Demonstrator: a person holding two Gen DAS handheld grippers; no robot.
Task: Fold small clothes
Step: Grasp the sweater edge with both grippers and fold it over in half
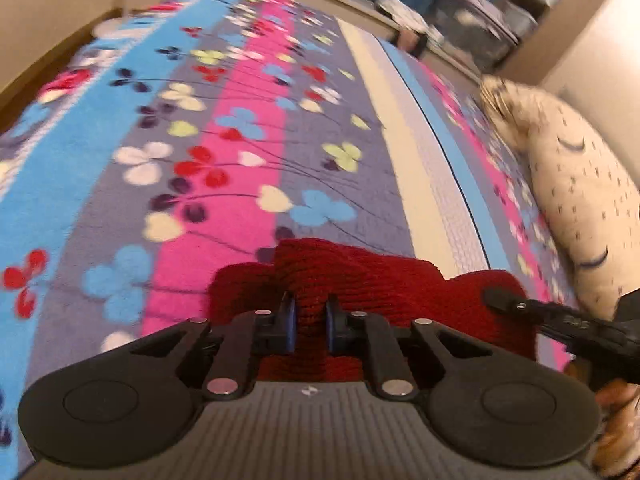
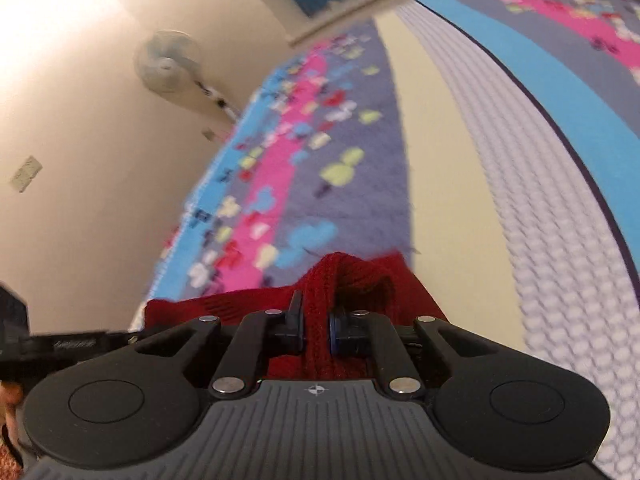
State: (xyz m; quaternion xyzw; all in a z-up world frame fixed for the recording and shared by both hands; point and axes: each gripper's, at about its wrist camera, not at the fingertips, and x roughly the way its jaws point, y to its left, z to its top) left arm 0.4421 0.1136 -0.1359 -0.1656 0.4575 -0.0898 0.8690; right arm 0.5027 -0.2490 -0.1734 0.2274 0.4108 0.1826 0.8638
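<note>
Your red knitted garment hangs bunched just above the flower-patterned blanket on the bed, gripped at two spots. Your left gripper is clenched on a ridge of the knit, and your right gripper pinches another thick fold of the same cloth, its arm showing at the right edge of the left view. A cream speckled pillow lies near the wall, and a wall fan hangs beyond the bed.

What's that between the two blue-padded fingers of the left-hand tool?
A bunched fold of the red knitted garment, pinched by the left gripper, as the left wrist view shows.
</note>
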